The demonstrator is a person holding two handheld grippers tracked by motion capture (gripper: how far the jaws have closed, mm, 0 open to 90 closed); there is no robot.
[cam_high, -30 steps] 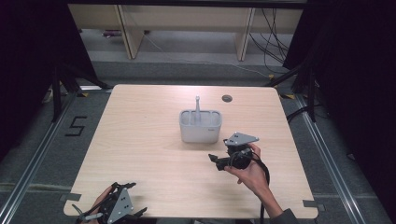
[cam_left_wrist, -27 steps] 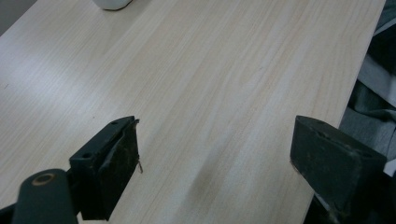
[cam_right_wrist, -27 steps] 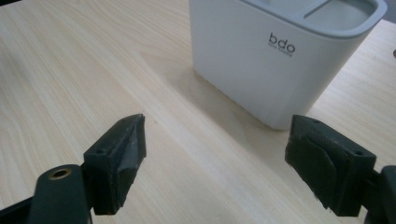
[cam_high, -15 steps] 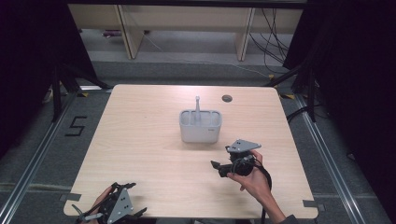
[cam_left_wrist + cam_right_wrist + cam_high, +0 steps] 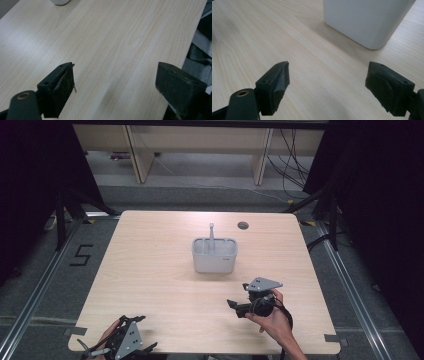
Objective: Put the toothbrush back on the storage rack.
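Right gripper [image 5: 239, 306]: jaws spread wide, empty, hovering low over table [image 5: 150, 270]. We see white caddy [image 5: 215, 256] up and left of it in high view, near but apart; in right gripper view caddy wall [image 5: 367, 20] sits ahead, right of centre. Grey utensil [image 5: 211, 236] stands upright in caddy, long axis vertical; we guess brush or spoon, too small to tell. Left gripper [image 5: 131, 345]: also spread, empty, at near edge, well apart. Right hand nearer; we judge reach goes forward-left.

Light wooden table [image 5: 150, 285], white divided caddy [image 5: 214, 260] standing near its middle, small round hole [image 5: 243, 225] at far edge
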